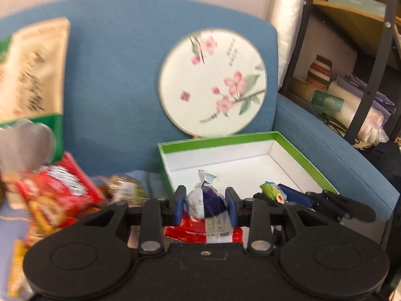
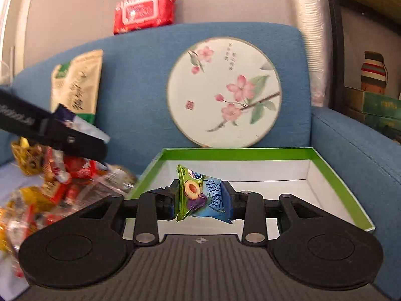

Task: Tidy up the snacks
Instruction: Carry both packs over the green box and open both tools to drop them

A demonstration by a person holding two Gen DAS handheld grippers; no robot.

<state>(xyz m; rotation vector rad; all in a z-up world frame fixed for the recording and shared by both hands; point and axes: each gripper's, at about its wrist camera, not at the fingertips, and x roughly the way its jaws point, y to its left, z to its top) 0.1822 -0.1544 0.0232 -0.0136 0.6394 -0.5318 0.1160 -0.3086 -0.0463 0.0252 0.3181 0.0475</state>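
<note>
My left gripper (image 1: 205, 204) is shut on a small white and dark-blue snack packet (image 1: 208, 200), held near the left front corner of the green-rimmed white box (image 1: 220, 139). My right gripper (image 2: 201, 198) is shut on a green and blue plum candy packet (image 2: 203, 195), held over the front of the same box (image 2: 238, 153). The right gripper and its packet (image 1: 273, 192) also show in the left wrist view. The left gripper and its packet (image 2: 75, 123) show at the left of the right wrist view. A pile of snacks (image 2: 50, 185) lies left of the box on the sofa seat.
A round painted fan (image 2: 224, 92) leans on the blue sofa back (image 2: 140, 75). A tall beige and green bag (image 2: 77, 82) stands at the left. A red wipes pack (image 2: 144, 11) sits on the sofa top. A cup stack (image 2: 310, 45) and shelves (image 1: 351, 50) stand right.
</note>
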